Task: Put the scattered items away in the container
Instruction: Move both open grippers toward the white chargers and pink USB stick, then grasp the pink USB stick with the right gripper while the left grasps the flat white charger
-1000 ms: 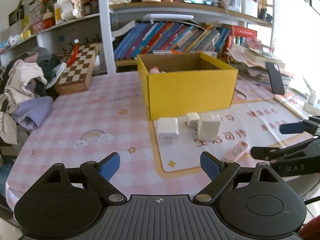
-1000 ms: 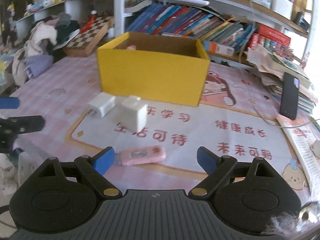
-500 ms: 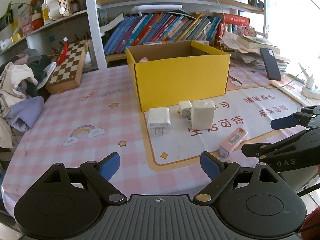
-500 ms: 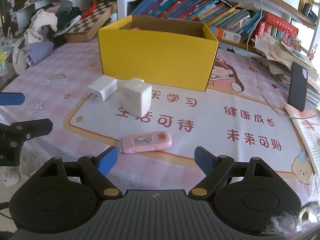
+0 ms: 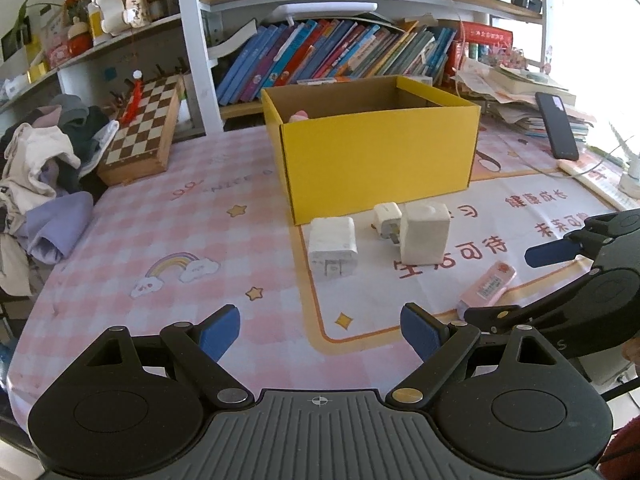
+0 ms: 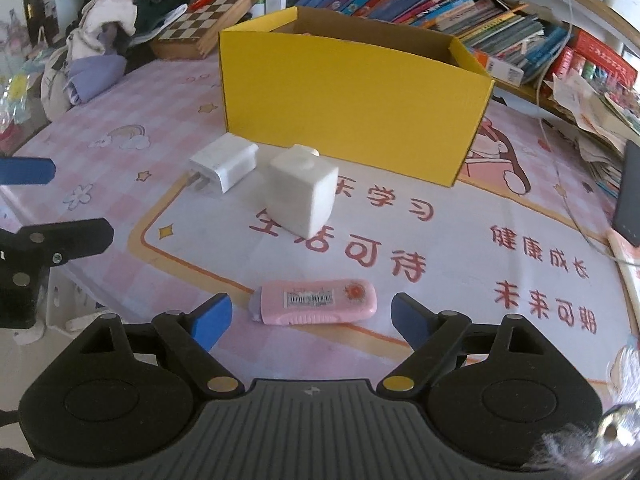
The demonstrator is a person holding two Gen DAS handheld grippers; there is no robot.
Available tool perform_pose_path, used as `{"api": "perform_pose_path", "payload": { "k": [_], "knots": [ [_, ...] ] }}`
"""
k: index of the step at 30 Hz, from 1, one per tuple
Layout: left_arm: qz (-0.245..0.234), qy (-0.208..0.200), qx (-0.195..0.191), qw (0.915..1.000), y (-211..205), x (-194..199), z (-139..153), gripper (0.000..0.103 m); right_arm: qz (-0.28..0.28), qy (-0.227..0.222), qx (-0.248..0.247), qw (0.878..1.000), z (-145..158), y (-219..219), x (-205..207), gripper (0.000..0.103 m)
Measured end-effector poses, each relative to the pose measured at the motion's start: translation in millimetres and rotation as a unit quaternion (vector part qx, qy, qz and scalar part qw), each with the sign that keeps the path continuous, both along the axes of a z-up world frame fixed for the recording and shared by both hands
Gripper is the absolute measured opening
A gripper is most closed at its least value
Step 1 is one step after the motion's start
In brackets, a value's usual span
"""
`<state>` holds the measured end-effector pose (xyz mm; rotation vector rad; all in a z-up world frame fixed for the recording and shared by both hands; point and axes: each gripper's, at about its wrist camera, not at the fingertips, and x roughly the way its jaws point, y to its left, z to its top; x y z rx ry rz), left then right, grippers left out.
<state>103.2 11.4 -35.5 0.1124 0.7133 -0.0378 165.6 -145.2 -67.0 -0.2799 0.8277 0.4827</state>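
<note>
An open yellow cardboard box stands on the pink mat, with something pink inside. In front of it lie a flat white charger, a small white plug and a tall white block. A pink flat device lies just ahead of my right gripper, which is open and empty. My left gripper is open and empty, short of the flat charger.
A chessboard box and a clothes pile sit at the left. Books line the shelf behind. A black phone and papers lie at the right. The table's front edge is close below both grippers.
Both grippers have risen and tilted down, so the table shows from higher. The right gripper has come closer to the pink device. Nothing on the table moved.
</note>
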Motion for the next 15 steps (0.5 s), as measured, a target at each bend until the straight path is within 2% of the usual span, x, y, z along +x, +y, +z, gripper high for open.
{"api": "perform_pose_path", "payload": {
  "k": [4, 8, 15],
  "knots": [
    [-0.001, 0.002, 0.003, 1.0000, -1.2, 5.1, -1.0, 0.090, 0.003, 0.007, -0.007, 1.000, -6.1, 3.4, 8.0, 0.086],
    [-0.006, 0.008, 0.003, 0.9999, -3.9, 11.0, -3.9, 0.090, 0.006, 0.019, -0.006, 1.000, -9.9, 1.6, 13.3, 0.076],
    [-0.016, 0.014, -0.001, 0.9998, -7.6, 27.6, -11.1, 0.090, -0.002, 0.011, -0.004, 1.000, -8.8, -7.3, 14.7, 0.076]
  ]
}}
